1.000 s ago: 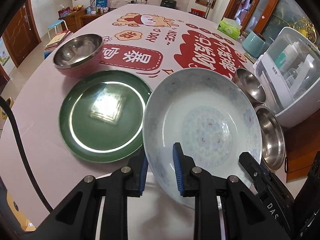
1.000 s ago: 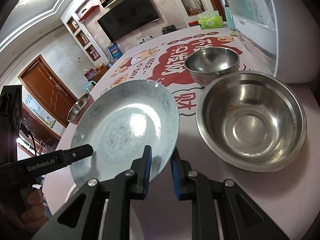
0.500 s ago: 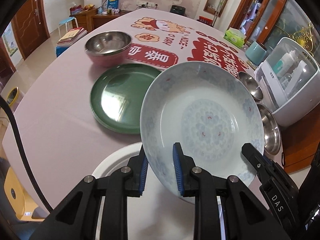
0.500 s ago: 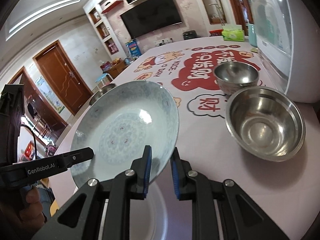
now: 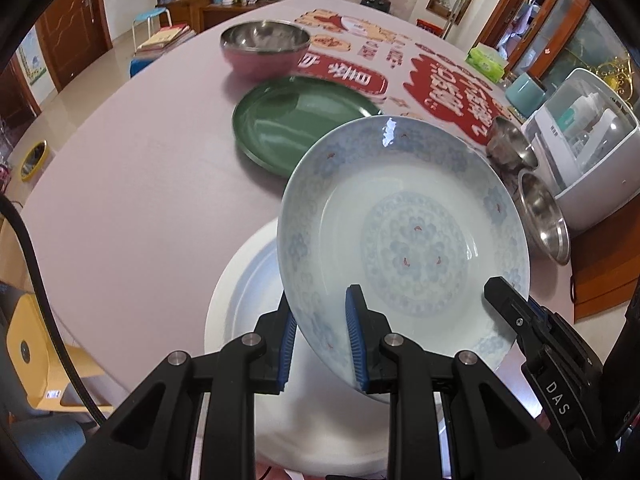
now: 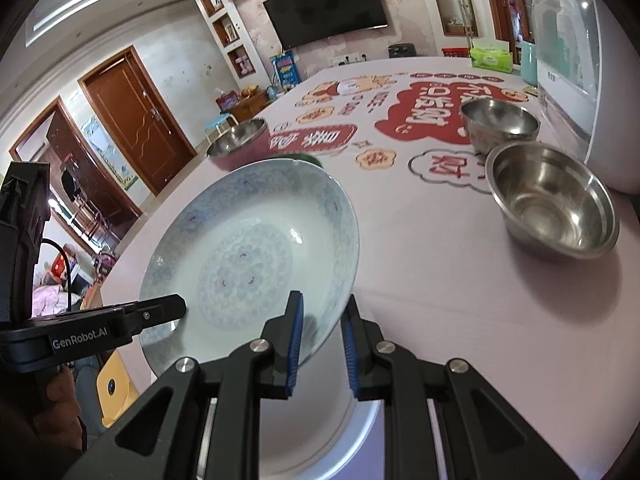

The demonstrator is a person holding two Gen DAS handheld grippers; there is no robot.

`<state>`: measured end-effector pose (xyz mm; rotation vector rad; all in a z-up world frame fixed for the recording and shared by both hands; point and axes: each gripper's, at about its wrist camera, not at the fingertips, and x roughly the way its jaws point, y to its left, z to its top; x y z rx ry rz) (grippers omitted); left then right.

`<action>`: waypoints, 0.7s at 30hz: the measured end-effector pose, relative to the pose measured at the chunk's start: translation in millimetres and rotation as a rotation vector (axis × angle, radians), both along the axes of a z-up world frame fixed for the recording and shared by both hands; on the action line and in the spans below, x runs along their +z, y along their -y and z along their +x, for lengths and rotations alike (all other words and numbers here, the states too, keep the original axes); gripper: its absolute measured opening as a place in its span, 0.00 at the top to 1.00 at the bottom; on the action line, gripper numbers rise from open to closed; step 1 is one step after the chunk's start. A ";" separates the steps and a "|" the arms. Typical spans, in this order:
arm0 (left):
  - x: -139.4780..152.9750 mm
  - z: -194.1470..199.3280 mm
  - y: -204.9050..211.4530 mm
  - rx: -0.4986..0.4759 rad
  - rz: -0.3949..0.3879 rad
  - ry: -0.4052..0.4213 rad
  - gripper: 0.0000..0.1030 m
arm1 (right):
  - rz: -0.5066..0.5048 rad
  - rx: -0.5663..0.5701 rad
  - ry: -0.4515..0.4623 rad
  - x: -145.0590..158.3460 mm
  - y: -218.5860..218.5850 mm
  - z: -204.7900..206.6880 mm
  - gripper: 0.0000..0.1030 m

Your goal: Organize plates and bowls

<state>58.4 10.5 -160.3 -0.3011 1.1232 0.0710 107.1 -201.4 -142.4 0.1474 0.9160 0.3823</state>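
- the blue patterned plate [image 5: 404, 240] is tilted in the air above the white plate [image 5: 248, 280] at the near edge of the worktop [image 5: 132, 168].
- left tool [image 5: 320, 344] is closed on the patterned plate's near rim; right tool [image 6: 320, 344] pinches the opposite rim.
- the left view shows the green plate [image 5: 296, 120] in full with the pink bowl [image 5: 264, 52] beyond it; the right view shows only a sliver of green.
- the right view looks into two steel bowls [image 6: 552, 200] beside a white rack [image 6: 576, 56].
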 end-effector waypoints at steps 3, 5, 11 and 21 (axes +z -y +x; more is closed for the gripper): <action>-4.0 -7.1 -2.0 -0.001 -0.004 -0.011 0.78 | -0.012 0.010 -0.012 -2.7 -4.7 -7.0 0.83; -7.5 -11.9 -4.7 -0.003 -0.010 -0.023 0.78 | -0.019 0.015 -0.022 -5.2 -6.9 -10.7 0.83; -19.7 -23.8 -10.9 -0.013 -0.025 -0.070 0.78 | -0.036 0.023 -0.059 -13.2 -12.8 -20.8 0.83; -35.2 -34.8 -11.4 -0.036 -0.018 -0.142 0.78 | -0.046 0.030 -0.101 -22.5 -13.9 -29.3 0.82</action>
